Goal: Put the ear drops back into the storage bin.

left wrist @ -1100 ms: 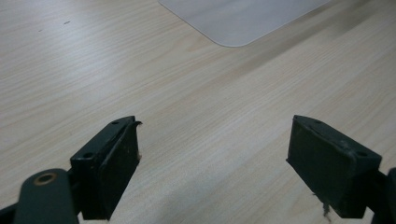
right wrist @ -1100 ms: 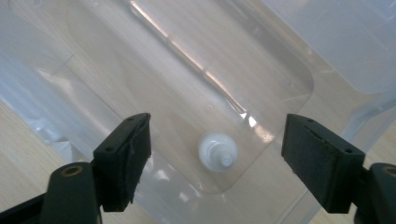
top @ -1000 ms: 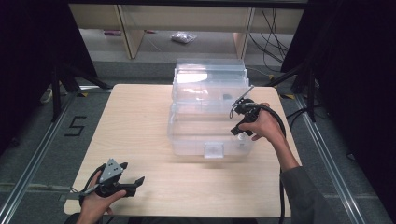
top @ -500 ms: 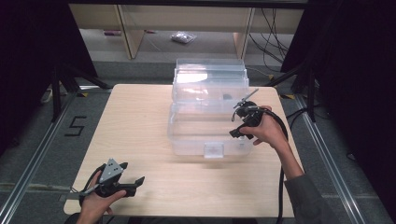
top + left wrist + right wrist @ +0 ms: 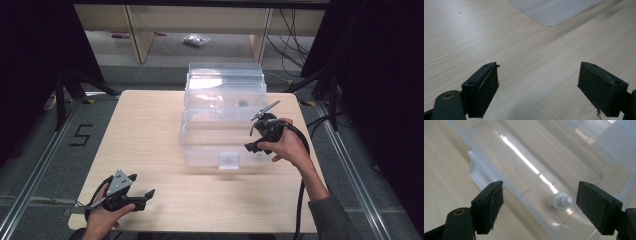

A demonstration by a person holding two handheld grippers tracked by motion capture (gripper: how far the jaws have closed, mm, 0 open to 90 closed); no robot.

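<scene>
Change noted: against the frames of a second and half a second ago, the right gripper (image 5: 253, 134) has shifted slightly toward the person and outward along the right end of the clear plastic box (image 5: 210, 140); the left gripper (image 5: 141, 185) has stayed where it was; the box itself has not moved. In the inspector's judgement the right hand is still lining up on the box's right end rather than taking hold, so the work on the box has not properly begun.

Worktop (image 5: 145, 130): pale wood; it lies directly under and ahead of the left gripper's fingers (image 5: 599, 87), with nothing between them.

Box: it stands just ahead of the right gripper's fingers (image 5: 489, 202), its rim and clear wall crossing the gap between them, apart from both; it lies well ahead and to the right of the left fingers. Its long axis runs left to right across the worktop; its front latch (image 5: 229, 160) faces the person; the lid appears raised at the far side, though the clear plastic makes that hard to confirm.

Grippers: both stand released, fingers wide apart and holding nothing; the left one rests low at the near left corner of the worktop.

Small item: a white stub-shaped piece (image 5: 559, 201) shows through the box wall, between the right fingers and nearer the right-hand one in the right gripper view; whether it is a loose object or a fitting of the box cannot be told.
</scene>
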